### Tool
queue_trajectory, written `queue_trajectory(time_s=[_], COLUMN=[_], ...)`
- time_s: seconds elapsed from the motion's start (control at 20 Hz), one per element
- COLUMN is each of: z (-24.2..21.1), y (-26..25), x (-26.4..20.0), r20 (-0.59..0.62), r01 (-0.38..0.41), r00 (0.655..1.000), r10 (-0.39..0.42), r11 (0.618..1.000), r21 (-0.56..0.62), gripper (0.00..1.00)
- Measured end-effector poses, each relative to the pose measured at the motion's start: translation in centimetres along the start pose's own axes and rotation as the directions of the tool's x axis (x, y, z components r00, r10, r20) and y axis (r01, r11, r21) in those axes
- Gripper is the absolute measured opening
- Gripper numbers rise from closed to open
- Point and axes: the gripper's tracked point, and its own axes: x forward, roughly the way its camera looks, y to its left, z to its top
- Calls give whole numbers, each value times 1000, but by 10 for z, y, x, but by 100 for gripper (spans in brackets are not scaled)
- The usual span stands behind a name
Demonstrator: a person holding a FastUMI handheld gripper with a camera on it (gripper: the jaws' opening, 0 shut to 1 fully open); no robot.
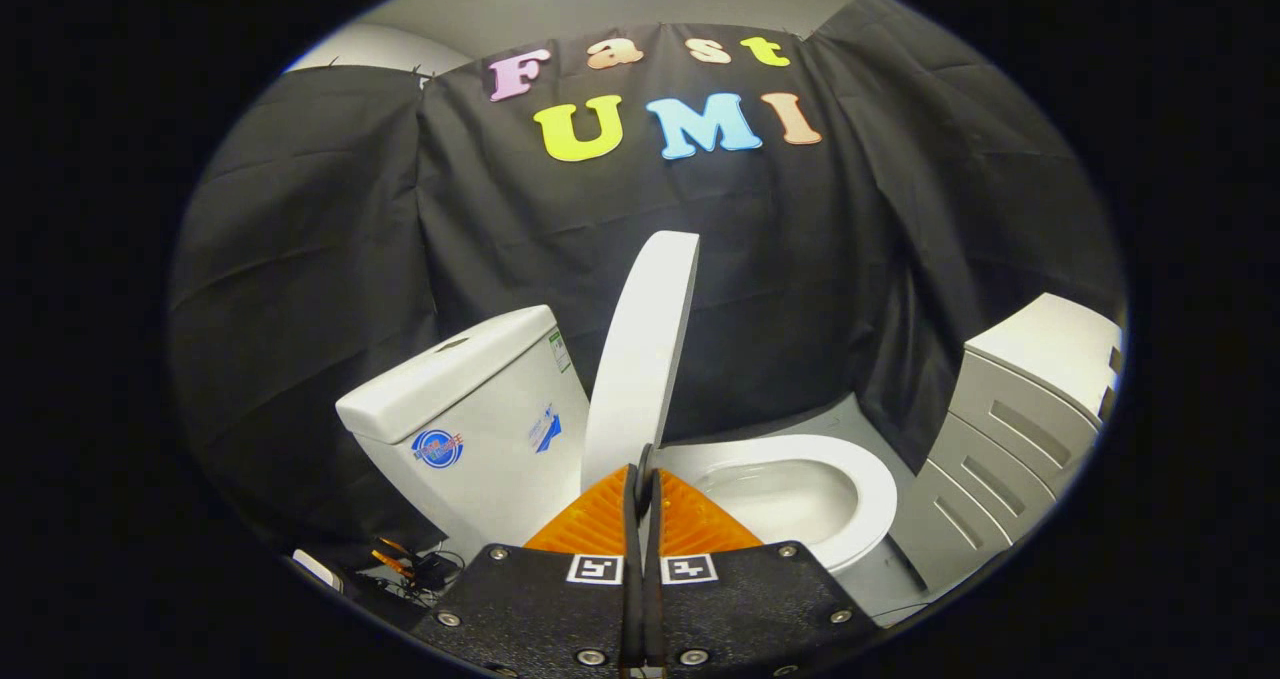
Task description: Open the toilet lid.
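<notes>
A white toilet stands side-on before me. Its lid (645,349) is raised, standing nearly upright and leaning toward the tank (470,409), and I see it edge-on. The seat (870,479) lies flat around the open bowl (780,499), which stretches to the right of the lid. My gripper (645,474) is low, just in front of the lid's lower end near the hinge. Its fingers are pressed together with nothing visibly held between them. The hinge itself is hidden behind the fingers.
A pale cabinet with drawers (1020,429) stands to the right of the bowl, with a strip of grey floor (850,414) between them. Some cables and small items (410,564) lie on the floor below the tank.
</notes>
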Motion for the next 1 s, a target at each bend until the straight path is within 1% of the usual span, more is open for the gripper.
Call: queue_trajectory(time_s=[0.6,1.0], z=[6,8], y=[50,76], x=[6,10], r20=[27,35], r01=[-44,-54], r00=[999,998], r10=[47,61], r11=[992,985], r21=[-119,-163], gripper=[0,0])
